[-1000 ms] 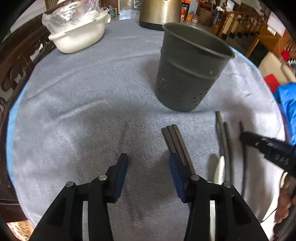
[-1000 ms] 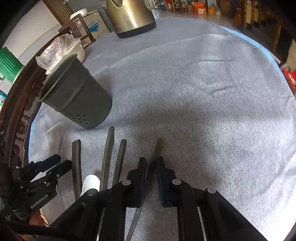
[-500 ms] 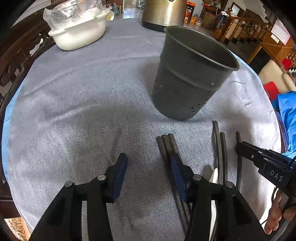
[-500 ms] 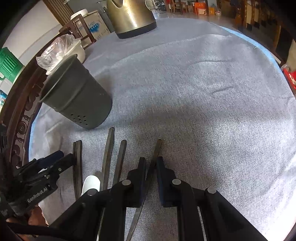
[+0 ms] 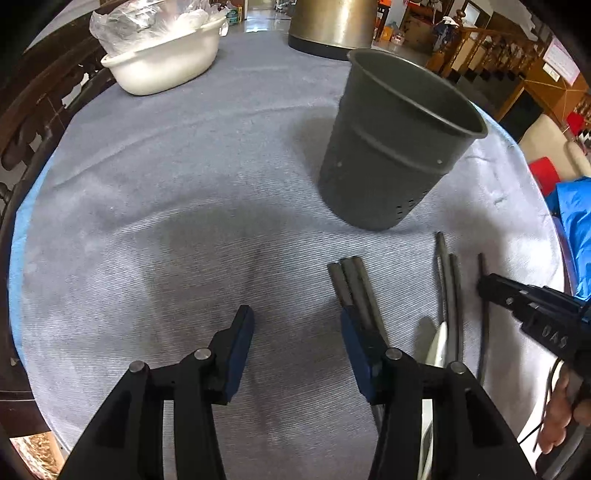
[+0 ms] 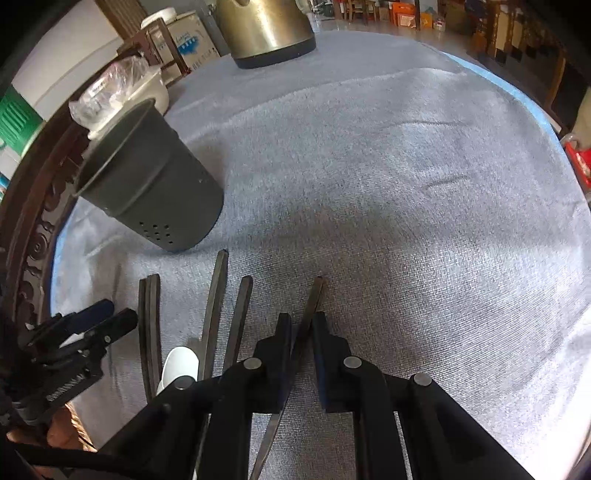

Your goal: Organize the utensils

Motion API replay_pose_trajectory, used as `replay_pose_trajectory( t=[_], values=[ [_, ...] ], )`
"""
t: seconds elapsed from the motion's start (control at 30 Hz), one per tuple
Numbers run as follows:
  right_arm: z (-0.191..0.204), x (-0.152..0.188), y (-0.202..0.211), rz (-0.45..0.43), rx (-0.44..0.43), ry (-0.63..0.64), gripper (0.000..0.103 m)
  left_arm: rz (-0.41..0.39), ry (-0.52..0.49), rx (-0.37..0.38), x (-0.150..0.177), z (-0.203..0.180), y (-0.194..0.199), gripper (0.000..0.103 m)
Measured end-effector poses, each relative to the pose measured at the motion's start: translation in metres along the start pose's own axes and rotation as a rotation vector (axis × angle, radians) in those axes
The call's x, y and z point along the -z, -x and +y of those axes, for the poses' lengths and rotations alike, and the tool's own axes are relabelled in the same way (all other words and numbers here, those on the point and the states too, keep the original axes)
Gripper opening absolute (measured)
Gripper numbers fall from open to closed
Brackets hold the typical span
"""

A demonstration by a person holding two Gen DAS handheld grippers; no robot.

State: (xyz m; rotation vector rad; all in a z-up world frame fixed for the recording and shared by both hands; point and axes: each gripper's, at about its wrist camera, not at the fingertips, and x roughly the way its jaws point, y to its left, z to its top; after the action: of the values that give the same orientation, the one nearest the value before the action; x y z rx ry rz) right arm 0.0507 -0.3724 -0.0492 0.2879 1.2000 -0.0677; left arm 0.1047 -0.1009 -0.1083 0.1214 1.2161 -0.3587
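holder (image 5: 391,155) behind chopsticks (image 5: 354,291) | bowl (image 5: 166,66) far left | kettle (image 5: 332,22) behind holder

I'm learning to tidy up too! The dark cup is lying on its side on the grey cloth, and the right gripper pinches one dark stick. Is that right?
Not quite. The dark cup stands upright on the grey cloth, its open mouth up, as the left wrist view shows. The rest is right: the right gripper pinches one dark stick.
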Motion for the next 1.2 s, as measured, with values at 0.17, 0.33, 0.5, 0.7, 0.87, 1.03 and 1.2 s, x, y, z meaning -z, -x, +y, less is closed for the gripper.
replay_pose_trajectory(
  t=[0.17,0.33,0.5,0.7,0.87,1.03,1.2],
  values=[
    [0.020,0.000,-0.004,0.012,0.038,0.075,0.014,0.007,-0.013,-0.037,-0.004,-0.014,-0.001,0.050],
    [0.027,0.004,-0.004,-0.019,0.057,0.101,0.014,-0.020,0.013,0.010,0.000,-0.012,0.015,0.050],
    [0.025,0.006,-0.003,-0.032,0.048,0.088,0.014,-0.016,-0.010,-0.024,0.001,-0.028,0.011,0.053],
    [0.013,0.010,0.000,-0.028,-0.002,0.065,0.013,-0.011,-0.019,-0.080,0.005,-0.018,0.009,0.052],
    [0.009,0.010,0.001,-0.029,-0.001,0.059,0.012,-0.003,0.014,-0.044,0.004,-0.016,0.016,0.053],
    [0.010,0.010,0.002,-0.029,-0.010,0.063,0.012,-0.013,0.012,-0.016,-0.002,-0.026,0.025,0.053],
    [0.006,0.010,0.004,-0.030,-0.031,0.046,0.012,-0.015,0.008,-0.019,-0.012,-0.039,0.024,0.056]
  ],
)
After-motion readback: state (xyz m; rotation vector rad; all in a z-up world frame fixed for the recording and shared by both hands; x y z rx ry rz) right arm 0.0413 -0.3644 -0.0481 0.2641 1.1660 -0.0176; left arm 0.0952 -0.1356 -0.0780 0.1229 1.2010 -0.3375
